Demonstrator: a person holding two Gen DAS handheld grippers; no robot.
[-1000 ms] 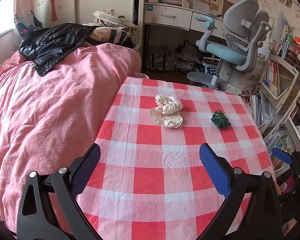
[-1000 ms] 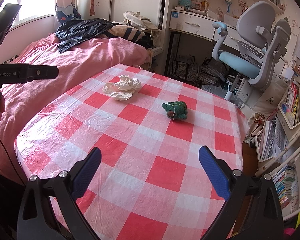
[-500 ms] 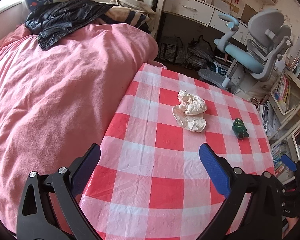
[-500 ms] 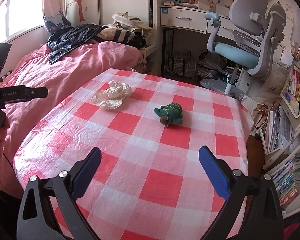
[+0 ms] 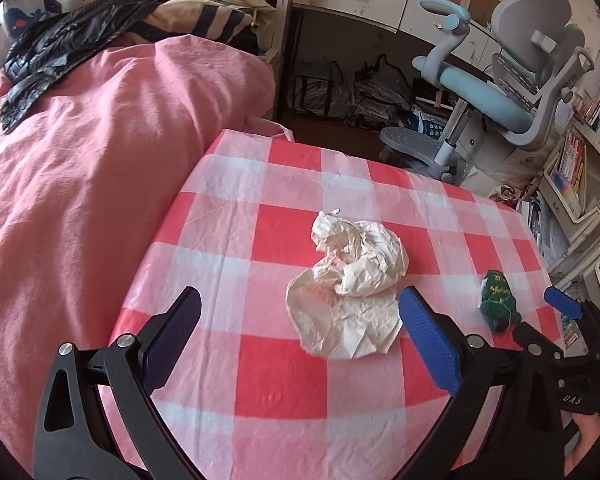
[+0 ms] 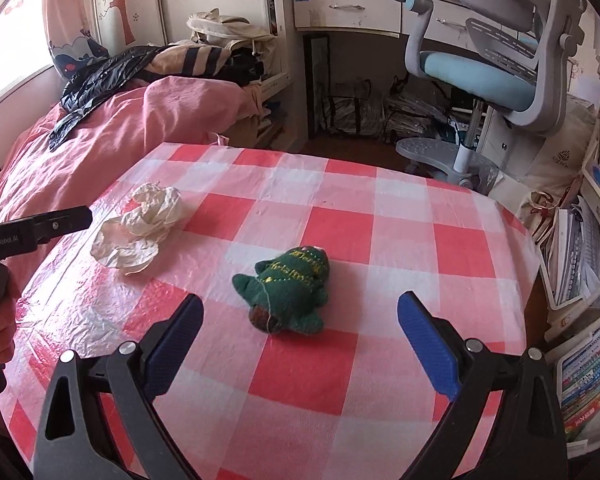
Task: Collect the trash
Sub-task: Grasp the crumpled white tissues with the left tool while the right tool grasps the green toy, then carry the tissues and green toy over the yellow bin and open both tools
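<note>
Left wrist view: the left gripper [image 5: 300, 344], jaws wide and empty, frames crumpled white paper [image 5: 350, 286] at centre frame on the checked tablecloth [image 5: 236, 220], its long axis running upper right to lower left. The right gripper [image 6: 300, 338], equally wide, holds nothing.

Green plush toy [image 6: 290, 290] on checked tablecloth [image 6: 400, 240] (pink bed [image 5: 80, 160] beside)

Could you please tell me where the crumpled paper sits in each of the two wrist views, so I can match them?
Left wrist view: the crumpled paper lies centre frame on the checked cloth, just ahead of the open tongs.
Right wrist view: the crumpled paper lies left of centre, near the cloth's left edge.
Shared landmark: the green plush toy, to the paper's right in both.
</note>
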